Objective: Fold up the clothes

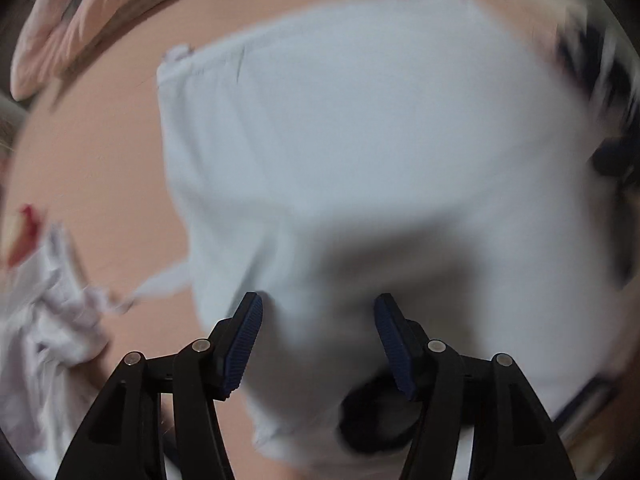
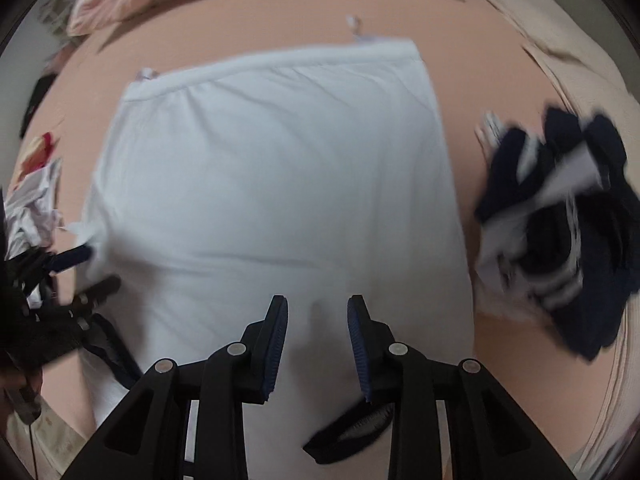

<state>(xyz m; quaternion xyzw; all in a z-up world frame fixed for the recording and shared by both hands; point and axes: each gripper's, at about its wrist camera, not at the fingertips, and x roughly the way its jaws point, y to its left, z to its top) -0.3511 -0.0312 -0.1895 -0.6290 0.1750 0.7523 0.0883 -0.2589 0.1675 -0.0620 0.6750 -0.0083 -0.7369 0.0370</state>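
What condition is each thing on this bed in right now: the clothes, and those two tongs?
Pale blue garment: spread flat, partly folded.
Dark striped clothes: crumpled heap, unfolded.
White printed clothes: crumpled, unfolded.
Left tongs: open, empty.
Right tongs: open, empty.

blur: left-wrist view smeared, dark clothes pile unreadable | cut off: crumpled white garment at left edge

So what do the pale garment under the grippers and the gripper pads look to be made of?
The pale garment looks like thin matte woven or knit cloth, likely cotton: soft creases and a gathered band along its far edge, though blur hides the weave. The pads on the right gripper look like dark blue ribbed rubber or soft plastic, set in smooth matte black plastic fingers.
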